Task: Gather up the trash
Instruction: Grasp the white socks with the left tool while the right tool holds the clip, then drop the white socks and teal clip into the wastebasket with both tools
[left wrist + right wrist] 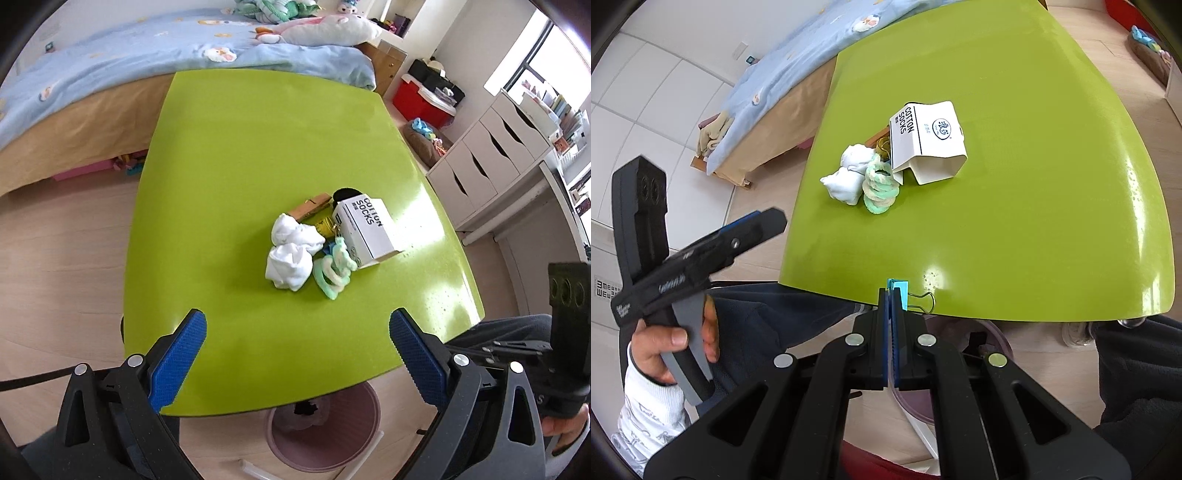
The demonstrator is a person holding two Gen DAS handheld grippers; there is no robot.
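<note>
A pile sits on the green table (240, 166): a white "COTTON SOCKS" box (365, 230), white crumpled tissue (291, 253), mint hair ties (334, 271), a brown cardboard piece (312, 206) and a black round thing (345, 194). My left gripper (297, 325) is open and empty over the table's near edge, short of the pile. My right gripper (891, 291) is shut on a light-blue binder clip (901, 293) at the table's near edge, above a pink bin (993, 336). The box (932, 138), tissue (846, 177) and hair ties (881, 190) also show in the right wrist view.
The pink bin (325, 424) stands on the wooden floor under the table's near edge. A bed with a blue quilt (147, 55) lies behind the table. White drawers (491, 155) and a red box (421, 99) stand at the right.
</note>
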